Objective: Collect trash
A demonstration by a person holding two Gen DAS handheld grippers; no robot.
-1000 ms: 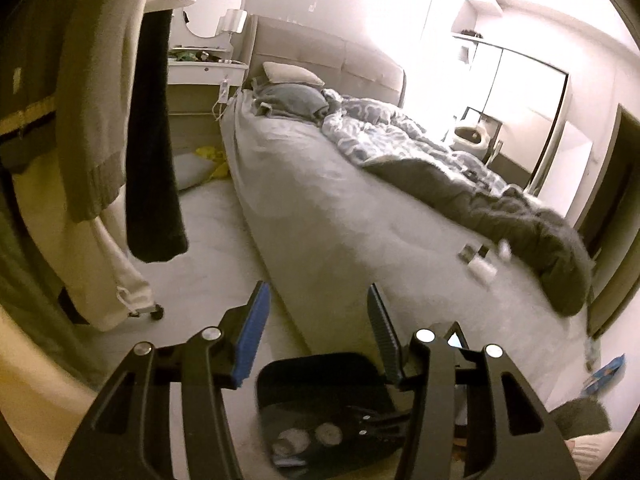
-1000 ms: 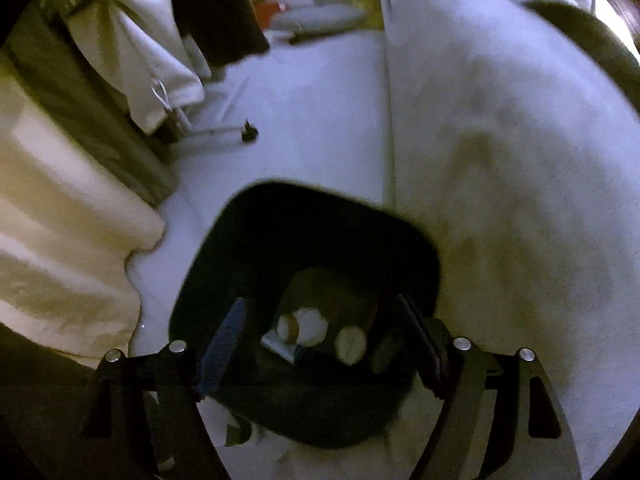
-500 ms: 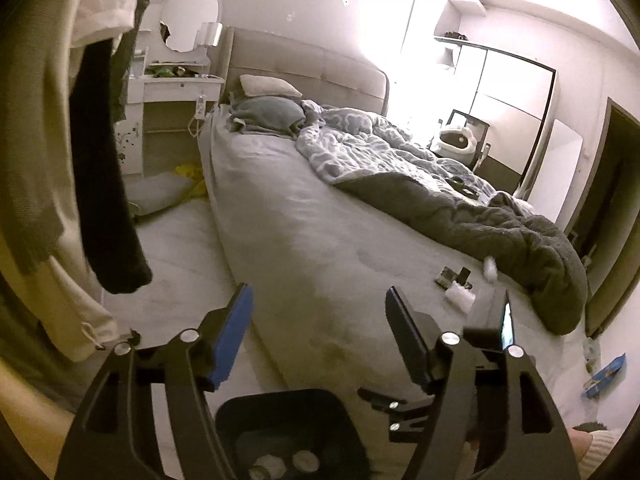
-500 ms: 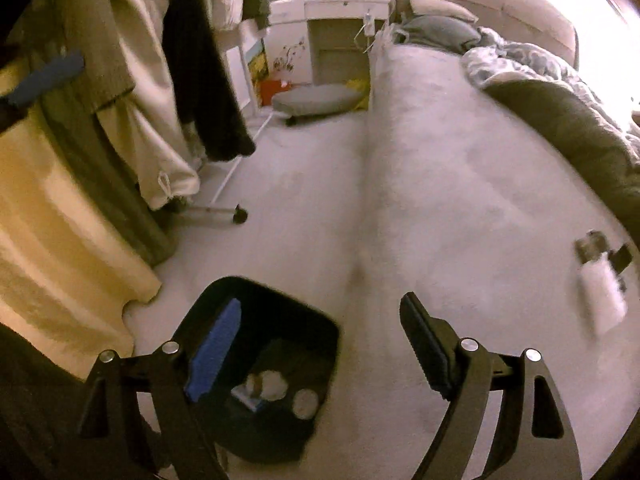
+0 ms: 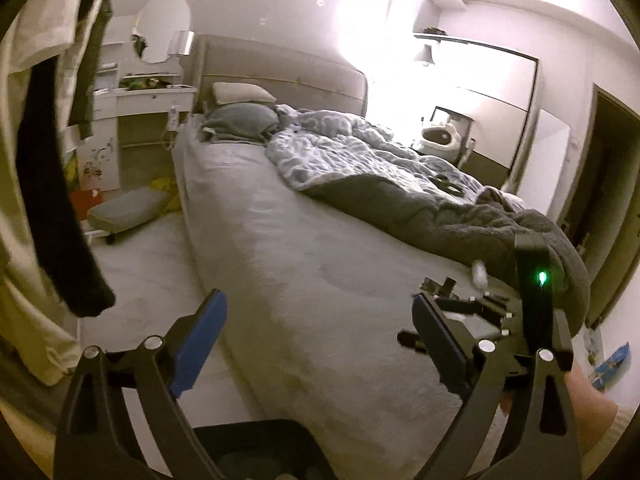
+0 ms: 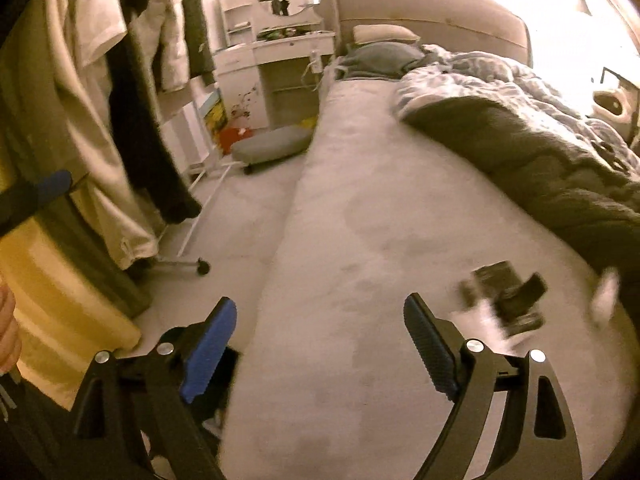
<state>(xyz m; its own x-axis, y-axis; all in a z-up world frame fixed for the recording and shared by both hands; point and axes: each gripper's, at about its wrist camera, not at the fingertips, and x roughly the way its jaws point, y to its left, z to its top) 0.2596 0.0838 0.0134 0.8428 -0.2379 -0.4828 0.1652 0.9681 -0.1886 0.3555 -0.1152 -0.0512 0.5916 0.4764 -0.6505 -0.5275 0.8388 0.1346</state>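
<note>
Both the left hand-held gripper [image 5: 316, 324] and the right hand-held gripper [image 6: 320, 328] were spread wide, holding nothing. The litter [image 6: 502, 294] (blurred) lay near the bed [image 6: 360, 240]'s foot-end edge, beside the dark blanket [image 6: 540, 160]; the right one would do best coming straight down over one piece.

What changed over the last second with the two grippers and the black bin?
Both grippers swung up and away from the black plastic trash bin, which slid from mid-frame to the bottom edge of both views. The right gripper now faces the small dark and white scraps on the grey bed sheet. The left gripper points along the bed. Nothing was gripped or released; both jaws stayed open and empty, scraps unmoved.
</note>
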